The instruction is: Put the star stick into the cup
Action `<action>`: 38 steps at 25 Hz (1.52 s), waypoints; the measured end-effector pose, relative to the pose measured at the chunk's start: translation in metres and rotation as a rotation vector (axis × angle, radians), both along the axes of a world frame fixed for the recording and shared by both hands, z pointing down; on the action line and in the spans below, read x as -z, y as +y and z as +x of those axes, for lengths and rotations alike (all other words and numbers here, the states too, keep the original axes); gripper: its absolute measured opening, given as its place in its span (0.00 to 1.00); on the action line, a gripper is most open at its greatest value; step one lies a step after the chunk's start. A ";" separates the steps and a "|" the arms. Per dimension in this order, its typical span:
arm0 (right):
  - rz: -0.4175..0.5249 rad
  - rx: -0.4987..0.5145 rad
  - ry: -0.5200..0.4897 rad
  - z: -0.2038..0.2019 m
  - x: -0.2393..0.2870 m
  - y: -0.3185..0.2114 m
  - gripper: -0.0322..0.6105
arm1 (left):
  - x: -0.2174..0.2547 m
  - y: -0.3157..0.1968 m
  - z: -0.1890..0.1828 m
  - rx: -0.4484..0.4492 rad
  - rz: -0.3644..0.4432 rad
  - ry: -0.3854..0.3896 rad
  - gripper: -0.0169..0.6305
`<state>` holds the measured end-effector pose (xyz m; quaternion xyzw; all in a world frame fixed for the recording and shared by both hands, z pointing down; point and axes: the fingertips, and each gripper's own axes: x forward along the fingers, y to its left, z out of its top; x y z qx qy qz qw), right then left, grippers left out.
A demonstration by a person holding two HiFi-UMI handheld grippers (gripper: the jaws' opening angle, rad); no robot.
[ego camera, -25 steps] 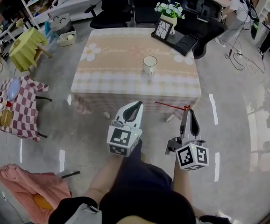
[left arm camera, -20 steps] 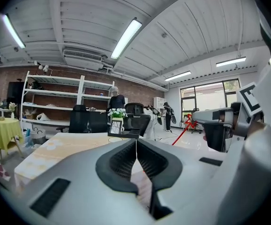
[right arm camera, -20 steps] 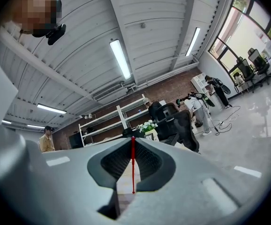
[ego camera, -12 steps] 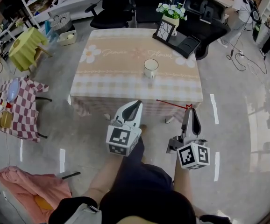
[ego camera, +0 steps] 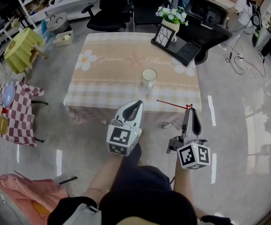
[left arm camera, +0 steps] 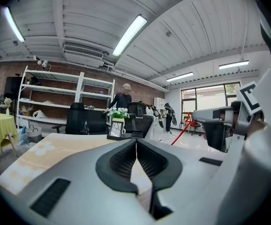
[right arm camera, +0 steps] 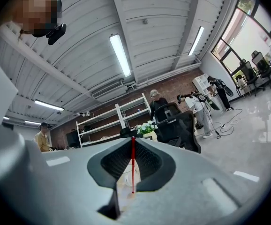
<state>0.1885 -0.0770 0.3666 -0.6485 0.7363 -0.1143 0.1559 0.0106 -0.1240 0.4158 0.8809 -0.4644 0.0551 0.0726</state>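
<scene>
A white cup (ego camera: 149,77) stands on the table with the beige checked cloth (ego camera: 102,81), near its front edge. The red star stick (ego camera: 172,104) is a thin rod with a star at one end. My right gripper (ego camera: 190,110) is shut on it by the star end, and the rod points left toward the table. In the right gripper view the stick (right arm camera: 132,163) stands clamped between the shut jaws of the right gripper (right arm camera: 132,138). My left gripper (ego camera: 136,105) is shut with nothing in it, short of the table edge. The left gripper (left arm camera: 136,143) also sees the stick (left arm camera: 178,134).
At the table's far right are a vase of white flowers (ego camera: 172,16), a picture frame (ego camera: 163,34) and a black tray (ego camera: 186,50). Office chairs (ego camera: 111,6) stand behind. A checked side table (ego camera: 17,111) and a yellow-green table (ego camera: 19,44) are left; pink cloth (ego camera: 27,187) lies on the floor.
The table and cup have drifted lower in the head view, nearer to me. Both grippers keep their places in the frame, and the stick stays clamped in the right one.
</scene>
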 end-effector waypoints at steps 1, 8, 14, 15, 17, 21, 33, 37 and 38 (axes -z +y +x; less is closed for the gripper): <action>0.000 -0.002 0.000 0.001 0.001 -0.006 0.08 | 0.000 -0.006 0.000 -0.002 0.000 -0.002 0.05; 0.003 -0.020 0.002 0.007 0.006 -0.048 0.08 | 0.003 -0.051 0.003 -0.015 0.001 -0.008 0.05; 0.002 -0.054 -0.002 0.013 0.008 -0.078 0.08 | 0.006 -0.088 0.003 -0.029 0.001 -0.015 0.05; 0.000 -0.058 -0.001 0.014 0.007 -0.083 0.08 | 0.006 -0.094 0.004 -0.031 0.003 -0.015 0.05; -0.003 -0.067 -0.002 0.016 0.006 -0.092 0.08 | 0.007 -0.105 0.006 -0.036 0.005 -0.017 0.05; -0.007 -0.091 -0.002 0.020 0.006 -0.108 0.08 | 0.005 -0.125 0.009 -0.054 -0.007 -0.019 0.05; -0.006 -0.146 0.011 0.021 0.003 -0.153 0.08 | -0.005 -0.181 0.014 -0.114 -0.010 -0.006 0.05; -0.002 -0.168 0.001 0.022 0.001 -0.163 0.08 | -0.007 -0.193 0.018 -0.141 -0.012 -0.008 0.05; -0.001 -0.171 -0.002 0.022 0.001 -0.165 0.08 | -0.008 -0.195 0.019 -0.147 -0.013 -0.008 0.05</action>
